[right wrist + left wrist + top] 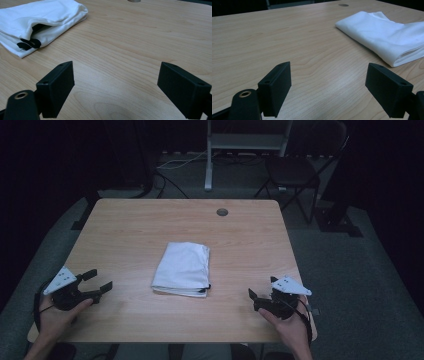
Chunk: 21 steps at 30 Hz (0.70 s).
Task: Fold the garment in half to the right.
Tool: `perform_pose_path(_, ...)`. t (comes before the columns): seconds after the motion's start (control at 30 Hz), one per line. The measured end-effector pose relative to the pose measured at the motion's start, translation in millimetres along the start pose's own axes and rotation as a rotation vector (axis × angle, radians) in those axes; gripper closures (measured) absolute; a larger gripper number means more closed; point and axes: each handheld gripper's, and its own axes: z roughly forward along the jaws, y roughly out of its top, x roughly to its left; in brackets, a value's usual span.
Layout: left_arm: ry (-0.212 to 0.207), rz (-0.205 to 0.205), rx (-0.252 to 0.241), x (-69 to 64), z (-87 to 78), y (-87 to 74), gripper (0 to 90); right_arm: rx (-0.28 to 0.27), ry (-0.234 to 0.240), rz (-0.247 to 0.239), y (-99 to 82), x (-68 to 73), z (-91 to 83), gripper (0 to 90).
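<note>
White cloth [182,268], folded into a flat oblong packet, lies near the middle of my wooden table [125,225], well apart from both tools. Left gripper [96,283]: held low over the near left corner, jaws spread wide, holding nothing; in its own view the packet's smooth folded edge [362,38] lies ahead and to the right. Right gripper [260,295]: near the front right edge, jaws likewise wide and empty; its view shows the layered, open side of the packet and a small black patch [28,43] between the layers. Risk, as I judge it: pinching at that open side could catch only the top layer, so the fold peels apart; pushing a jaw flat along the smooth wood could slide the whole packet instead of getting under it.
</note>
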Motion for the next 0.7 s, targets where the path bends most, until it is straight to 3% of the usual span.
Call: perform_pose_path(0.7, 0.017, -0.003, -0.011, -3.4, 0.6, -5.7, 20.4, 0.006, -0.004, -0.009, -7.8, 2.1, 4.4, 13.3)
